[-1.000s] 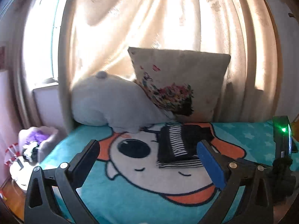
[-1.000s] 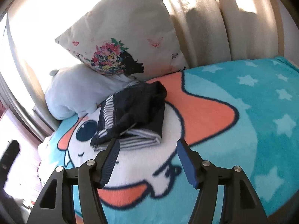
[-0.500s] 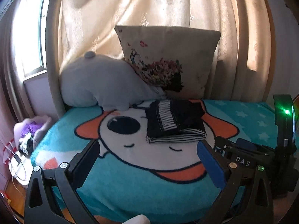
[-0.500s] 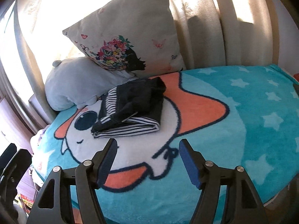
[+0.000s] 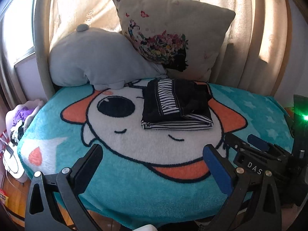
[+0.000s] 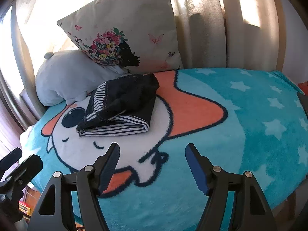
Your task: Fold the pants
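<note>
1. Pants (image 5: 177,106) sit folded in a compact dark bundle with striped lining showing, on the bed (image 5: 123,190) toward its back edge, just in front of the pillows. In the right view the same bundle (image 6: 119,107) lies on the white face of the cartoon blanket, a touch left of the middle.

2. Big change over the last second: both cameras have pulled back and up, and more of the blanket's front edge shows now than a second ago. The bundle has not shifted or come undone while they retreated.

3. Behind it, the floral cushion (image 5: 173,36) leans on the curtain and the grey plush pillow (image 5: 92,61) lies at the back left corner, close to the bundle though I can't tell if it touches.

4. Left hand-held gripper (image 5: 154,165) is spread wide, nothing between its fingers, hanging over the front edge of the bed, well apart from the pants.

5. Right hand-held gripper (image 6: 152,163) is likewise spread and empty, also over the front edge; it shows in the left view (image 5: 256,150) at the lower right.

6. My read: the fold looks finished and both hands are backing off. The top layer is a bit rumpled, so a final pat might be all that's left, if anything.
</note>
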